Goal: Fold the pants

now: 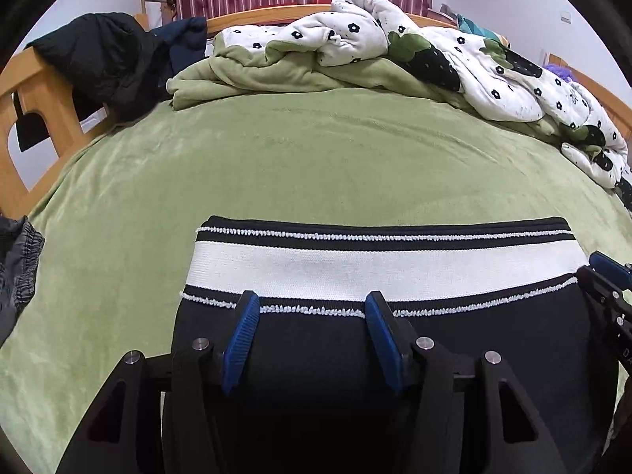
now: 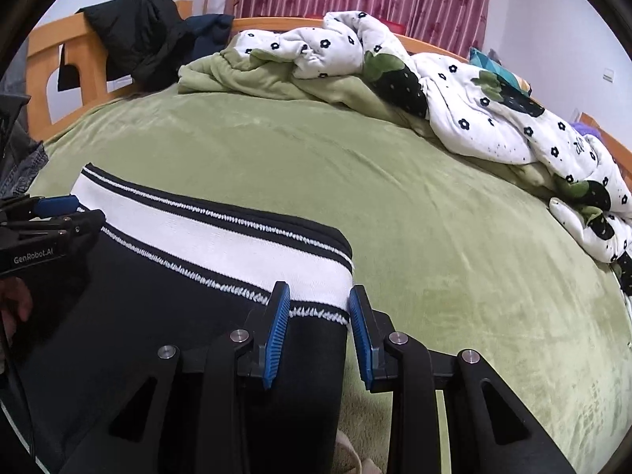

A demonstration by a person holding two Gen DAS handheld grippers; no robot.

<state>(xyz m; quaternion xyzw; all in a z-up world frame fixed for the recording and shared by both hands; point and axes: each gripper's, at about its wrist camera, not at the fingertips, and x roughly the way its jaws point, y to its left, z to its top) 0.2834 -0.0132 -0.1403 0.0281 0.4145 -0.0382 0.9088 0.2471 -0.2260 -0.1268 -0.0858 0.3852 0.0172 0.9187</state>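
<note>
I have the pants (image 1: 355,355) flat on the green sheet (image 1: 276,166), white waistband (image 1: 355,268) just ahead of my fingertips. My left gripper (image 1: 312,308) stands apart over the black cloth, clamping nothing. My right gripper (image 2: 319,300) straddles the waistband's corner — whether it pinches, I cannot tell. The quilt (image 2: 454,91) lies well beyond.

Green-covered bed (image 1: 276,166), black pants (image 1: 316,355) near, rumpled floral quilt (image 1: 454,51) far
</note>
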